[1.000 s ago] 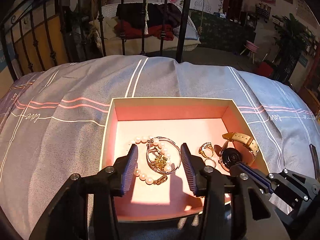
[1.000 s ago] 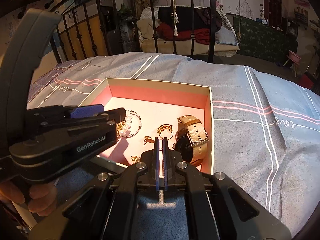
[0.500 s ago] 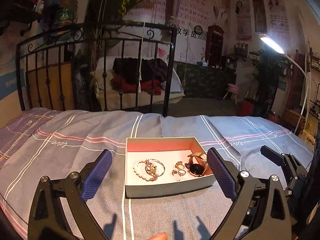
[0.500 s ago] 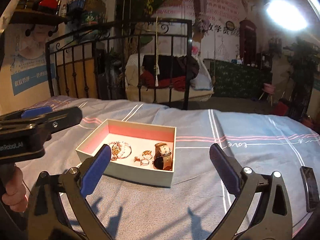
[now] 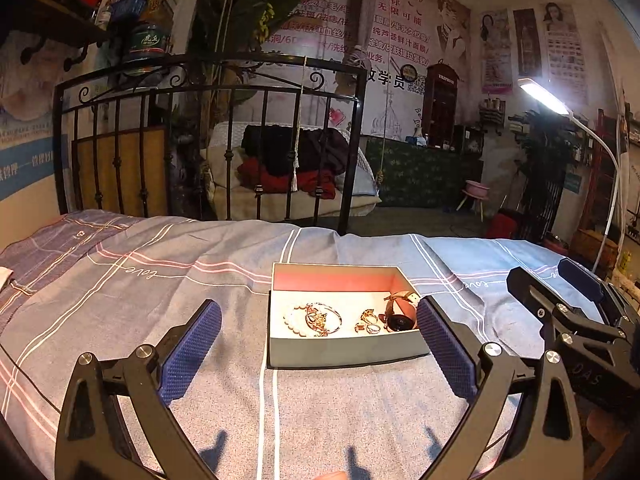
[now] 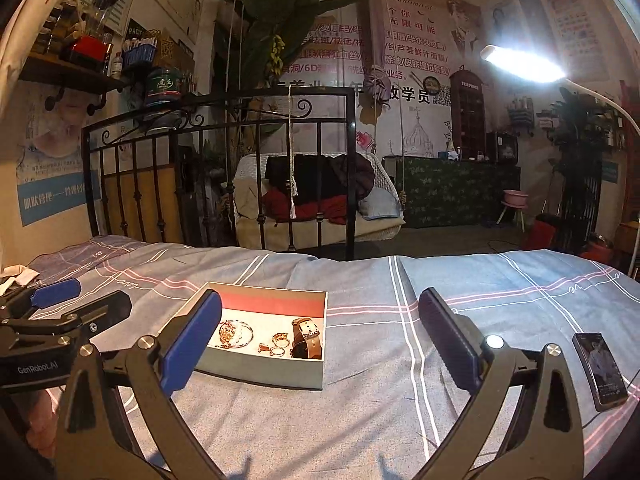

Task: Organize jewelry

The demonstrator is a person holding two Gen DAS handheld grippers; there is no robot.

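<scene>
With both the left claw (image 5: 318,334) and the right claw (image 6: 320,338) spread wide and holding nothing, a careless reach could tip the shallow pink-lined box (image 5: 344,350) on the soft bed (image 5: 160,300), spilling its tangled pearl bracelet (image 5: 298,324), gold rings (image 5: 368,322) and tan-strapped watch (image 5: 400,316).

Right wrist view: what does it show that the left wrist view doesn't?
Only the right wrist view shows a dark phone lying on the bedspread, right of the right gripper. Only the left wrist view shows the box's near right corner, behind the left gripper's right finger. Both show the open pink-lined cardboard box holding a tan-strapped watch, gold rings and a pearl bracelet.
</scene>
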